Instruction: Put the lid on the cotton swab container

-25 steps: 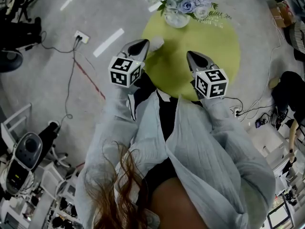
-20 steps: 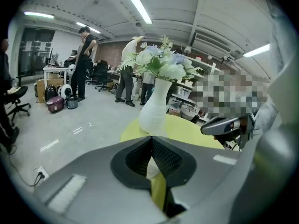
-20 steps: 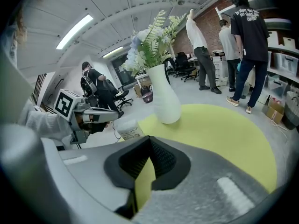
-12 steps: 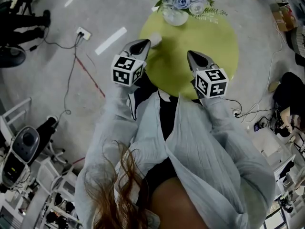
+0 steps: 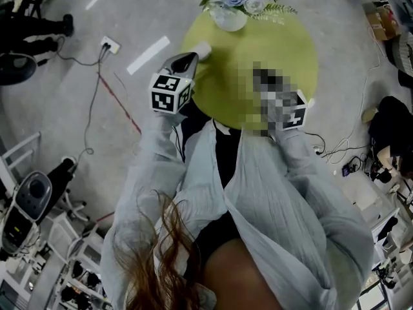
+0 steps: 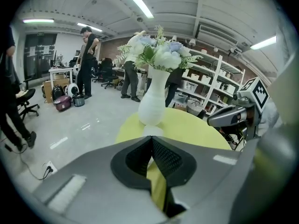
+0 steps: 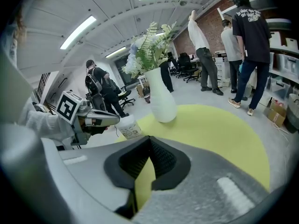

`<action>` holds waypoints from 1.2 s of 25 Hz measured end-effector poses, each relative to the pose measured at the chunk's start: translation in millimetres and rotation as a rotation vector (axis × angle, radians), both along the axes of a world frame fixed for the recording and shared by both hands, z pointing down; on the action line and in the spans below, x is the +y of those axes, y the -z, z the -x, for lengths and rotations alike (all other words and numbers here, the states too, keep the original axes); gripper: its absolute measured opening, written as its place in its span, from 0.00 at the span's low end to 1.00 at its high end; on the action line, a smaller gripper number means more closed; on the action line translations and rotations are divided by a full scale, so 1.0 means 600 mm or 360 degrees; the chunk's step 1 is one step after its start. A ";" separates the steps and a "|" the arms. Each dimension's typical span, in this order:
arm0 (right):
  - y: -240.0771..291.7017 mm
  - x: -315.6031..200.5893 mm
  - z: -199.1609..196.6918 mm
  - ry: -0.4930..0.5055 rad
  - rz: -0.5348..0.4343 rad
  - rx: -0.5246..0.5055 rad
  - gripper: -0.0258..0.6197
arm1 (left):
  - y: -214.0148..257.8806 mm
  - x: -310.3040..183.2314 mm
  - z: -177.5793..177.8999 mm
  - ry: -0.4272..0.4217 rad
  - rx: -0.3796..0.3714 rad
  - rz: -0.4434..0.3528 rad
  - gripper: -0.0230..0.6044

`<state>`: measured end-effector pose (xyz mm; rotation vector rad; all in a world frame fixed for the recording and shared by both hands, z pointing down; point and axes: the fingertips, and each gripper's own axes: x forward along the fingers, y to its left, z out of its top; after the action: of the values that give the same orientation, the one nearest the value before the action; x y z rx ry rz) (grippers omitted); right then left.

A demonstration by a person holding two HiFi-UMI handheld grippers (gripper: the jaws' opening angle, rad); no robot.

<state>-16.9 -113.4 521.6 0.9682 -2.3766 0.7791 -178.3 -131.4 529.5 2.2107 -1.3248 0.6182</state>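
The cotton swab container (image 5: 202, 49) is a small white tub with a label, standing at the left edge of the round yellow-green table (image 5: 284, 44). I see no separate lid. My left gripper (image 5: 191, 57) is shut and empty, with its tip just short of the container (image 7: 128, 127). In the left gripper view the container (image 6: 153, 130) shows right behind the closed jaw tips (image 6: 151, 139). My right gripper (image 7: 149, 139) is shut and empty, over the near right part of the table. In the head view a mosaic patch covers it (image 5: 263, 77).
A white vase (image 5: 230, 18) of blue and white flowers stands at the table's far edge. Cables and a floor socket (image 5: 107, 44) lie left of the table. Several people stand in the room behind (image 7: 245, 45), with shelves (image 6: 205, 78) along one side.
The head camera has shifted, so the table sits a little further left and up. Both grippers hold about the same places relative to the table and container.
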 end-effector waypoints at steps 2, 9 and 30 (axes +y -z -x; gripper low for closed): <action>0.001 0.000 -0.003 0.0002 -0.0001 -0.0001 0.04 | 0.000 0.000 -0.001 0.0007 -0.0022 0.0003 0.07; 0.004 0.001 -0.006 0.0014 -0.0007 -0.0009 0.04 | 0.000 -0.001 -0.002 0.0054 -0.0095 0.0030 0.07; 0.041 -0.001 -0.021 0.0097 -0.0082 -0.0084 0.04 | 0.062 -0.015 -0.028 0.0186 -0.0052 -0.0064 0.07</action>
<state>-4.5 -113.9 497.2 0.9015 -2.4702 0.7328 -161.6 -140.7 492.4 2.1448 -1.4832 0.5912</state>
